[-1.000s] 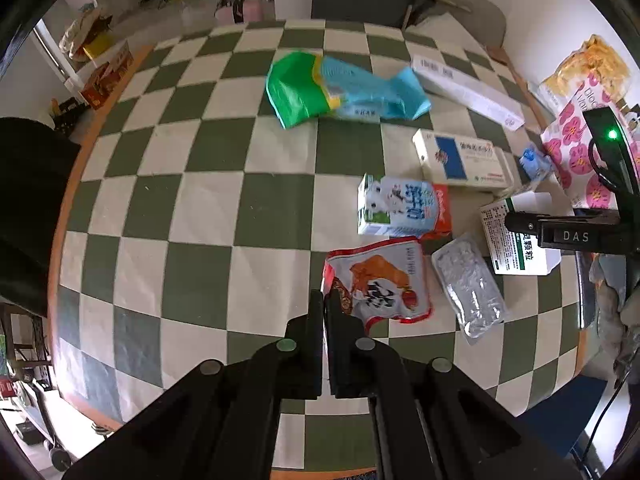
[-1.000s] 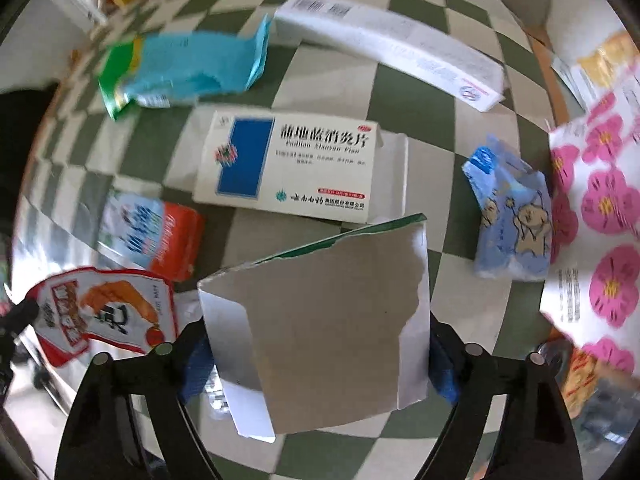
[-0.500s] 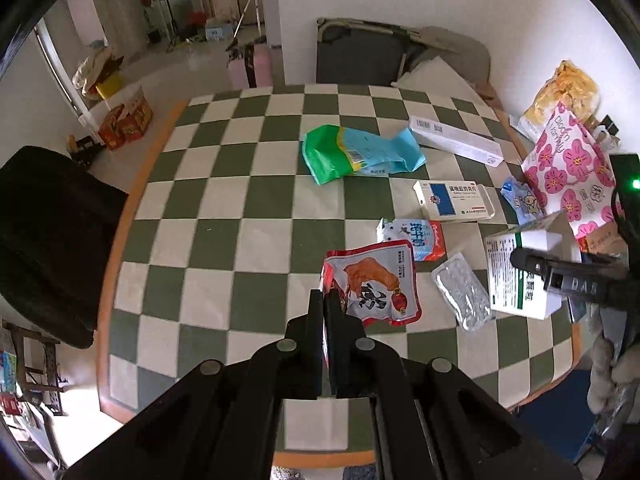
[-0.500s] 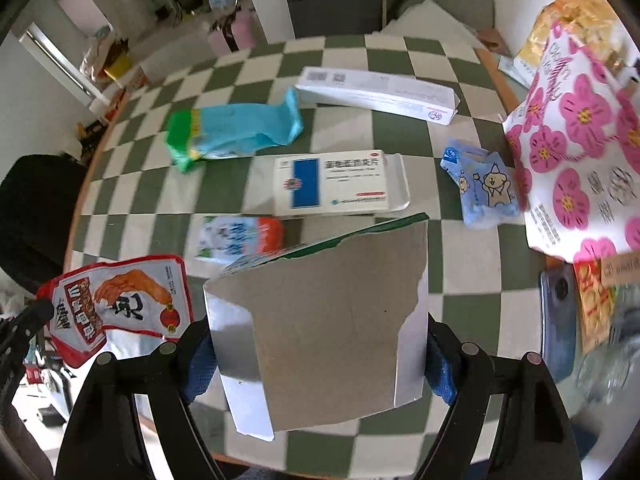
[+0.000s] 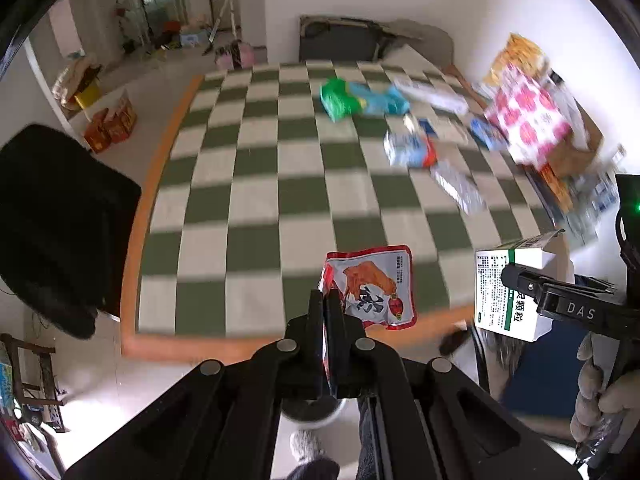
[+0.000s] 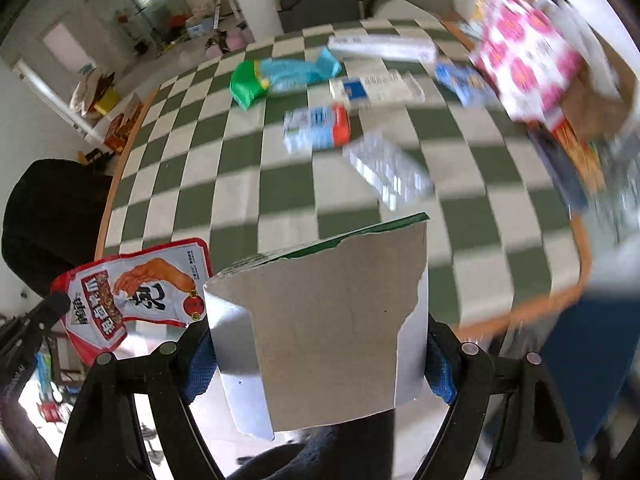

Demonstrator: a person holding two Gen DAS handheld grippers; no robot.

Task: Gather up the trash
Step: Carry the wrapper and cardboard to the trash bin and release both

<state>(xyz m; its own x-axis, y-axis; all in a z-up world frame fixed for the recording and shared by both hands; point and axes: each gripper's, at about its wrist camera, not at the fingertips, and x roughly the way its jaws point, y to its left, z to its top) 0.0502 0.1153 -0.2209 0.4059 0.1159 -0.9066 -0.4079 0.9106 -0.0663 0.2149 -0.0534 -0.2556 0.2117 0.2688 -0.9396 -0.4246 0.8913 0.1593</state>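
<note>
Fingers of the left gripper [image 5: 329, 308] are pinched tight on the edge of a red-and-white snack wrapper [image 5: 374, 286], which hangs just past the near rim of the checkered table [image 5: 256, 184]. At 3 o'clock from it in the left wrist view, the right gripper [image 6: 318, 340] clamps its blue-padded fingers [image 6: 198, 368] on both sides of a torn white-and-green medicine box [image 6: 328, 328], jaws spread wide around it. Beyond, toward 12 and 1 o'clock on the table, lie a green-and-blue bag [image 6: 276, 78], a long white box [image 6: 380, 46], a blue-and-white carton [image 6: 376, 88], a small milk carton [image 6: 316, 128] and a blister pack [image 6: 386, 170], all blurred. A pink-flowered bag [image 6: 524, 64] stands at 2 o'clock.
</note>
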